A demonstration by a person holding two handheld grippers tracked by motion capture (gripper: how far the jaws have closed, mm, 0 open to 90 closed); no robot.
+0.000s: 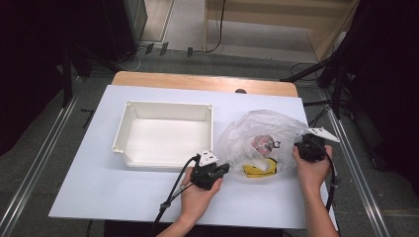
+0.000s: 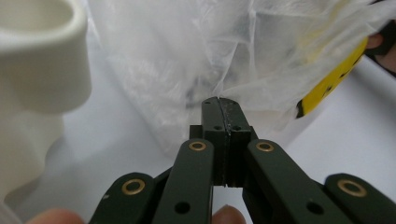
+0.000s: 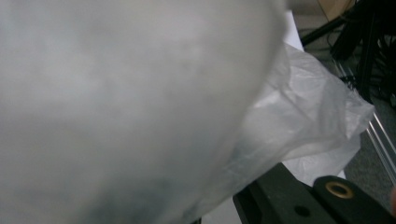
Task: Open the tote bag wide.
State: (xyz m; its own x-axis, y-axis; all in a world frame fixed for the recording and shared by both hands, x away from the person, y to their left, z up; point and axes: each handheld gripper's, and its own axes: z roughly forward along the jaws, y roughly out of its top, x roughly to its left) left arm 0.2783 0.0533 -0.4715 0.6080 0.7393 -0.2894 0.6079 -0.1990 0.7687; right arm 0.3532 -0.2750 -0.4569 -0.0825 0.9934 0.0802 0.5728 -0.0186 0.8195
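The clear plastic bag (image 1: 262, 133) was positioned on the white desk (image 1: 99, 187), right of the white tray (image 1: 165, 136), between the two tongs. The left tongs (image 1: 225, 168) were held at the bag's lower left edge; in the left gripper view their jaws were seen closed together, with a fold of the film pinched at the tips. The right tongs (image 1: 296, 148) were pressed into the bag's right side, jaws closed; what they gripped could not be determined
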